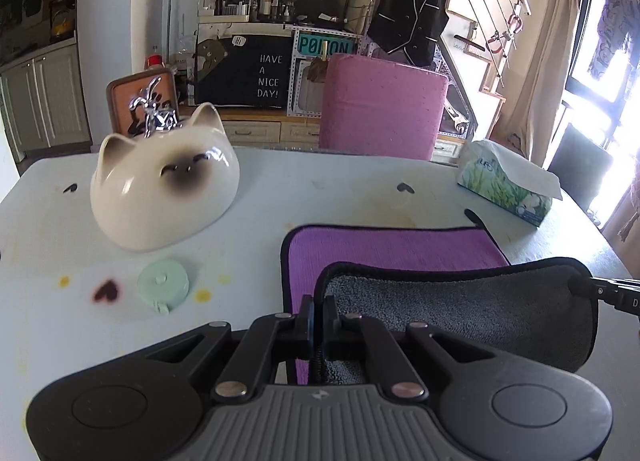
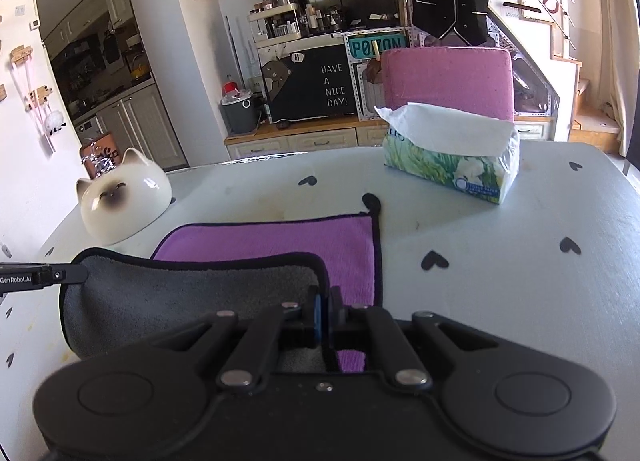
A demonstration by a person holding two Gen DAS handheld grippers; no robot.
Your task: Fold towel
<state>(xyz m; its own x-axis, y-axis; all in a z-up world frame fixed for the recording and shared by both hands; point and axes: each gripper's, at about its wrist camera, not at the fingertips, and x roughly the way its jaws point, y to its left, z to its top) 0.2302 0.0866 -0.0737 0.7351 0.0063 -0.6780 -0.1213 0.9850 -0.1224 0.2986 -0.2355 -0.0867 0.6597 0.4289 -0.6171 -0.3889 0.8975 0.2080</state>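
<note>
A towel, purple on one face (image 1: 384,251) and grey on the other (image 1: 460,309), with a black hem, lies on the white table (image 1: 280,189). Its near edge is lifted and curled over toward the far edge, grey side up. My left gripper (image 1: 319,315) is shut on the towel's near left corner. My right gripper (image 2: 325,311) is shut on the near right corner; the purple face (image 2: 280,241) lies flat beyond it, the grey fold (image 2: 180,297) to its left. Each gripper's tip shows at the edge of the other view.
A white ceramic cat-face bowl (image 1: 160,185) lies upside down at the left, with a mint tape measure (image 1: 163,285) in front of it. A tissue box (image 2: 452,157) stands at the far right of the towel. A pink chair back (image 1: 380,101) stands behind the table.
</note>
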